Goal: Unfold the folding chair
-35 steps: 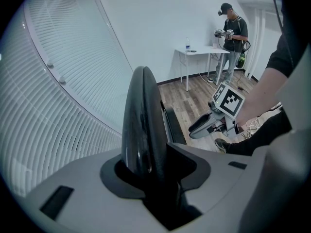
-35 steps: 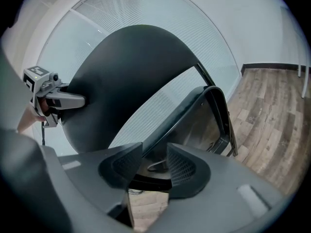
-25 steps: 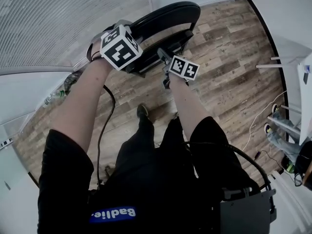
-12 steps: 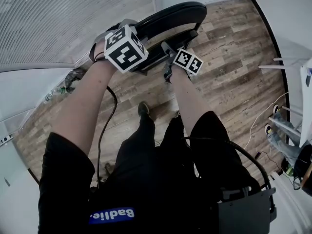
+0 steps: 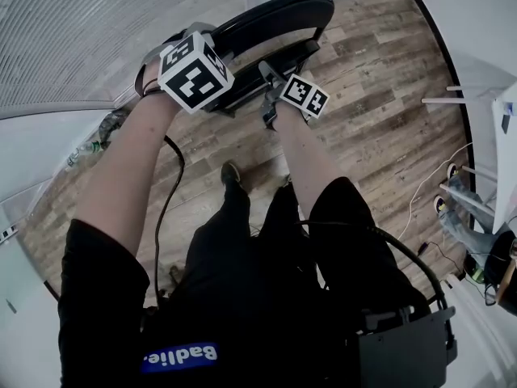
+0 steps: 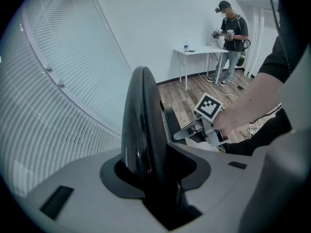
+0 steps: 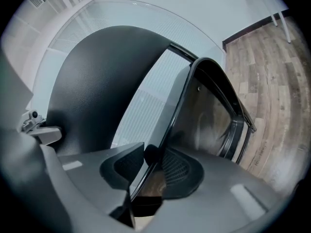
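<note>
The black folding chair stands on the wood floor in front of me, its padded backrest [image 5: 275, 18] uppermost. My left gripper [image 5: 212, 47] comes steeply down onto the backrest's top edge [image 6: 141, 125], and the jaws [image 6: 155, 178] are shut on it. My right gripper [image 5: 268, 78] reaches nearly level to the seat's thin black frame bar [image 7: 175, 106]. Its jaws [image 7: 148, 166] have just been closing, and the pads now sit against that bar. The seat [image 7: 209, 115] hangs close behind the backrest [image 7: 97, 96]. The left gripper view also shows the right gripper [image 6: 183, 132].
A wall of white blinds [image 5: 97, 31] runs close behind the chair. A second person [image 6: 231, 33] stands at a white table [image 6: 199, 52] across the room. Cables [image 5: 428, 200] and white furniture legs [image 5: 452, 99] lie to my right. My own legs and shoe [image 5: 230, 172] are just before the chair.
The right gripper has rolled a little at the seat frame. Both hands and the chair have barely shifted.
</note>
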Demonstrator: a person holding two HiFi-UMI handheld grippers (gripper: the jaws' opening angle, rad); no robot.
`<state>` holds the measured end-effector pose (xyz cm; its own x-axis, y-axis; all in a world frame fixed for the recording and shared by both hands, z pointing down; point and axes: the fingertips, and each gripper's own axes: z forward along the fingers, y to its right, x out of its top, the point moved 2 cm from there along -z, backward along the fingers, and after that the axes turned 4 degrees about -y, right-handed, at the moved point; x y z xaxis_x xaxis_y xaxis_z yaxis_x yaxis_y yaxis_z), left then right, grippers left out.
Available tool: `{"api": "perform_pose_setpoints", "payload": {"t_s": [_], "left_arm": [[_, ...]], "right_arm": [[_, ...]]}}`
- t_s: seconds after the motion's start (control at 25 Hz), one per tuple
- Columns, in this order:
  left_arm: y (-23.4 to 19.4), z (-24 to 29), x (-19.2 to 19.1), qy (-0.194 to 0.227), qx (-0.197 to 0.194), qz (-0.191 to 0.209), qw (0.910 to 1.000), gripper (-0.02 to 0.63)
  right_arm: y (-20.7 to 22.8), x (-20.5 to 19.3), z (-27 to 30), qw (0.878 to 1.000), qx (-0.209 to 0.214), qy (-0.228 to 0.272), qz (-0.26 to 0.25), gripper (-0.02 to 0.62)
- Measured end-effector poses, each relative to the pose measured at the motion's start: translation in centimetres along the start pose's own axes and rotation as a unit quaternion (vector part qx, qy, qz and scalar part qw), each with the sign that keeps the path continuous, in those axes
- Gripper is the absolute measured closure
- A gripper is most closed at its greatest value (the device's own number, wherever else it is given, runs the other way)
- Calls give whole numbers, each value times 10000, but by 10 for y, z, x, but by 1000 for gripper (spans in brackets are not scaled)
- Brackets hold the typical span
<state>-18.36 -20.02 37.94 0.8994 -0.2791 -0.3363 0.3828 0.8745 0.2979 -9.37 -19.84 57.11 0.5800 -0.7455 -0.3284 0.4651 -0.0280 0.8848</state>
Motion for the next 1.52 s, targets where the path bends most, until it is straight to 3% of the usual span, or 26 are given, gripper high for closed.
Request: {"api": "perform_pose_setpoints", "payload": {"t_s": [1.52], "left_arm": [[18,18,3,-21,-293,-229,9993,476]], "right_arm": [[56,-37,-94,9980,295,264,484,469]]}}
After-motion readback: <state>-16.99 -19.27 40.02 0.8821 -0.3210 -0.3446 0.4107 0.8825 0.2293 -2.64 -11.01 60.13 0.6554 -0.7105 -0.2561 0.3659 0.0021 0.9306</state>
